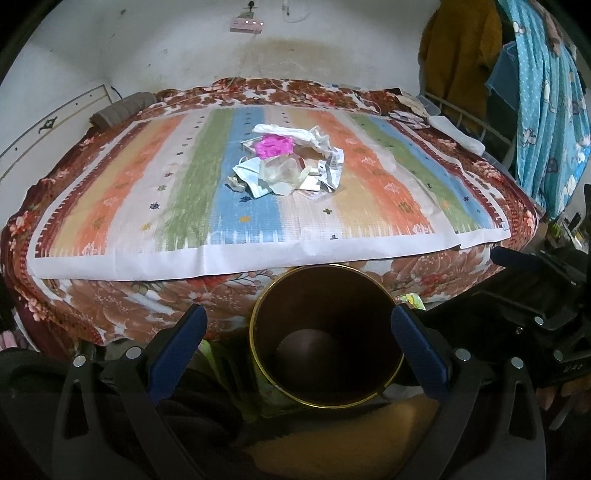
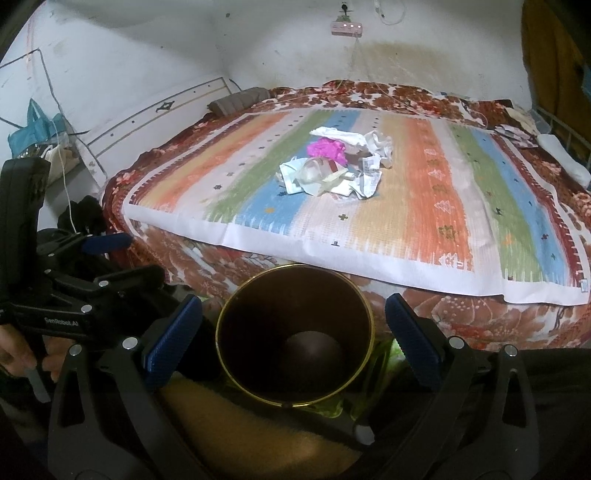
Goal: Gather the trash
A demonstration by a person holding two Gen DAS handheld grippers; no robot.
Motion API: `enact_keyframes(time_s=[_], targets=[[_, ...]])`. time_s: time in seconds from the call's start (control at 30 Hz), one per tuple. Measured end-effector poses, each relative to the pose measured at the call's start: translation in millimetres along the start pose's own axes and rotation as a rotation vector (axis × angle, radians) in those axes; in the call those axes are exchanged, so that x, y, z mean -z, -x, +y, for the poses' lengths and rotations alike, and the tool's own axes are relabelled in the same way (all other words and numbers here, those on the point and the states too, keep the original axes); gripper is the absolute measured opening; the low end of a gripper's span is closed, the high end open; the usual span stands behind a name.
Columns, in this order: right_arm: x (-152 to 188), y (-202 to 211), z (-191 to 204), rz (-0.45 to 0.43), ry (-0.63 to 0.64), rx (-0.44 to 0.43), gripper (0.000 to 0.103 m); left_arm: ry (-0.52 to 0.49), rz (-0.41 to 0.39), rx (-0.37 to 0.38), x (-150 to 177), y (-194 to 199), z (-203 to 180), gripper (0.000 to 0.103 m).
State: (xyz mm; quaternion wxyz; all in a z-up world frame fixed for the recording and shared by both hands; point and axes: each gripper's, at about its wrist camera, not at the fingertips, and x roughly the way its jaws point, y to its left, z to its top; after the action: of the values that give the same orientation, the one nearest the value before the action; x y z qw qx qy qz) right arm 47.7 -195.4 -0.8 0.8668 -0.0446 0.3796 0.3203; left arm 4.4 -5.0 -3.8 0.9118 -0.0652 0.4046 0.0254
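Note:
A pile of trash (image 1: 286,162) lies in the middle of a striped mat (image 1: 147,192) on the bed: crumpled white paper, clear plastic and a bright pink wrapper (image 1: 275,144). The right wrist view shows the pile (image 2: 334,170) too. A dark round bin with a gold rim (image 1: 325,334) stands on the floor at the bed's near edge; the right wrist view shows the bin (image 2: 295,334) as well. My left gripper (image 1: 299,343) is open and empty, above the bin. My right gripper (image 2: 293,341) is open and empty, also above the bin.
The bed has a red floral blanket (image 1: 140,299). A grey roll (image 1: 122,110) lies at the far left corner. Clothes (image 1: 546,107) hang at the right, by a metal rack. A teal bag (image 2: 35,129) sits by the left wall. A power strip (image 2: 345,27) hangs on the back wall.

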Motion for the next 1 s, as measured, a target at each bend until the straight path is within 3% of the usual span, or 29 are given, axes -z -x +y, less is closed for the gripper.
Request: enact_keyframes(time_s=[0.7,1.0], targets=[[0.0,-0.3,-5.4,-0.001,-0.009,0.009,0.094,0.008,-0.005,0.022,0.5,2.3,0.2,0.097],[-9.5,-5.4,-5.9,0.002,-0.021,-0.013,0.094,0.094,0.014,0.049,-13.5,-6.5,10.9,0.097]])
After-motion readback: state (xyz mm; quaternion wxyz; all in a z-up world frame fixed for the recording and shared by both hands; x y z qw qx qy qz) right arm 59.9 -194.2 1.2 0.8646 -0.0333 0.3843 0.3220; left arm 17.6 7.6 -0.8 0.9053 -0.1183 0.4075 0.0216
